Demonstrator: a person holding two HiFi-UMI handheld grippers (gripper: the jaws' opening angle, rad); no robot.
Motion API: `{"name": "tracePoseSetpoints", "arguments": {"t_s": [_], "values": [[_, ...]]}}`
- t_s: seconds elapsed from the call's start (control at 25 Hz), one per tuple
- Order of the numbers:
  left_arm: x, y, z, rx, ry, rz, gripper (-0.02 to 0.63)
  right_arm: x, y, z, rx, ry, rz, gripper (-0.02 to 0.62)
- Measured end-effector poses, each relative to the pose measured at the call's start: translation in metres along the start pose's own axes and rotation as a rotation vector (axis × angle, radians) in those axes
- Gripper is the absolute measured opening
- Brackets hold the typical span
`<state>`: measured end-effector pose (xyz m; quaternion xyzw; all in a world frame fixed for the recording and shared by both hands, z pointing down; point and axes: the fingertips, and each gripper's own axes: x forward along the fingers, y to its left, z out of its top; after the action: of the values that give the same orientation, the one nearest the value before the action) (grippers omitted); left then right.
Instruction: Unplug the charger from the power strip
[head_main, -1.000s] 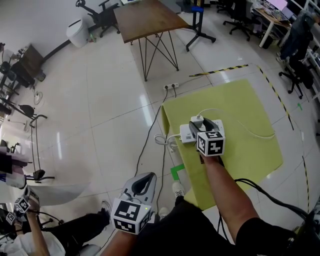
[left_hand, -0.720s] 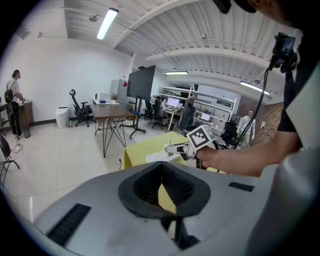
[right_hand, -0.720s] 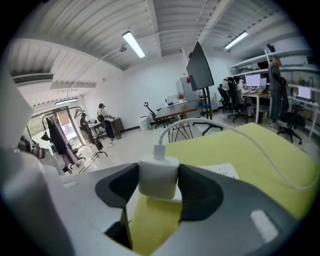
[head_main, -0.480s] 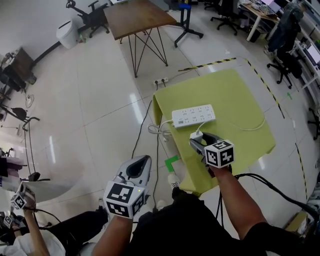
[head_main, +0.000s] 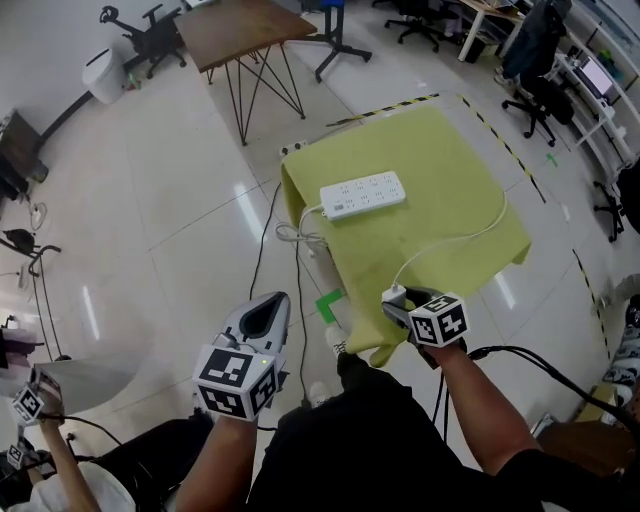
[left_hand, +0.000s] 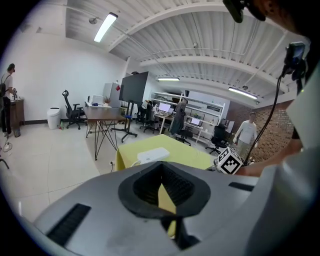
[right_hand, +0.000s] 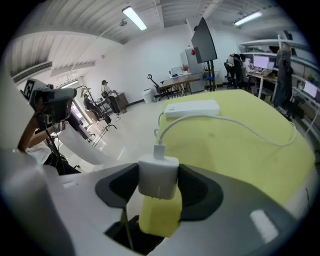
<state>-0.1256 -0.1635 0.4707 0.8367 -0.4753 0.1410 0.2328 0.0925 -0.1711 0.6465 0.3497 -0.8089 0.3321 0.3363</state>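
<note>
Charger (right_hand: 158, 175) in right gripper (right_hand: 159, 188) pulled off power strip (head_main: 363, 194)

The strip (head_main: 363, 194) is lying on the table (head_main: 440, 150), toward its far left corner. The charger (head_main: 395, 294) is sitting between the right gripper's (head_main: 400, 303) jaws at the table's near edge, well apart from the strip. Its cable (head_main: 470, 235) is running from it across the table toward the right side. The left gripper (head_main: 262, 318) is hanging over the floor, left of the table. A desk (head_main: 245, 25) is standing behind the table, with a socket (head_main: 293, 148) lying on the floor between them.
</note>
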Motion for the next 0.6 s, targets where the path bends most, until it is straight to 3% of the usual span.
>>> {"name": "tracePoseSetpoints", "arguments": {"t_s": [0.28,0.6], "values": [[-0.013,-0.016,-0.009,0.013,-0.004,-0.035,0.006,0.000,-0.002,-0.048,0.029,0.094,-0.064,0.245],[-0.038,-0.018,-0.004,0.023,-0.033,-0.012,0.006,0.011,-0.013,-0.048,0.032,0.075,-0.113,0.241]]}}
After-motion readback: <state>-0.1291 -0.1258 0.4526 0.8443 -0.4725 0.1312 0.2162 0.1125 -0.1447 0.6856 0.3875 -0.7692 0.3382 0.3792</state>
